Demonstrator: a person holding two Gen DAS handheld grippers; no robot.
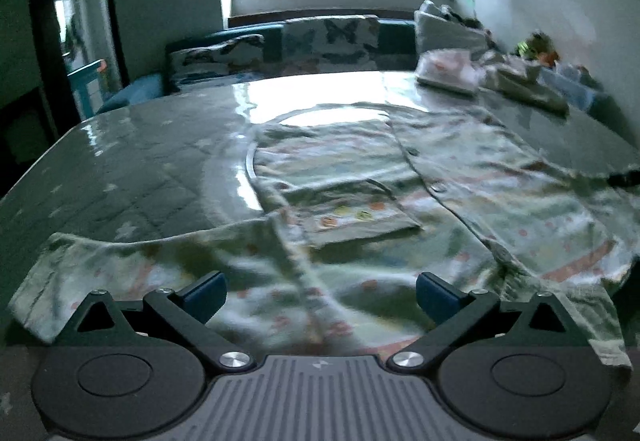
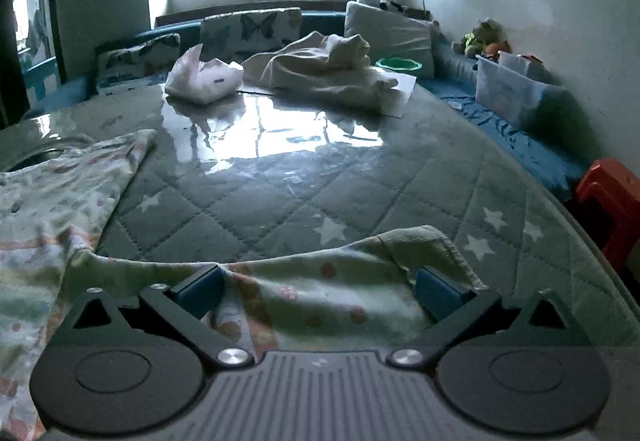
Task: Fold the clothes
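One shirt (image 1: pixel 360 177), soft, light, limp, is spread across the frame's centre on the table (image 1: pixel 140 161). Left gripper (image 1: pixel 320 297) and right gripper (image 2: pixel 320 291) are held apart, empty. Sleeve (image 2: pixel 320 281) hems are judged best gripped.

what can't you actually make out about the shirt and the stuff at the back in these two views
- Shirt, left wrist view: its near hem is hidden behind the left tool; the print is blurred.
- Sleeve, right wrist view: the right tool covers its near end; whether a pad touches the cloth is unclear.
- Pale heap, right wrist view: too crumpled to name.
- Toys: too small.
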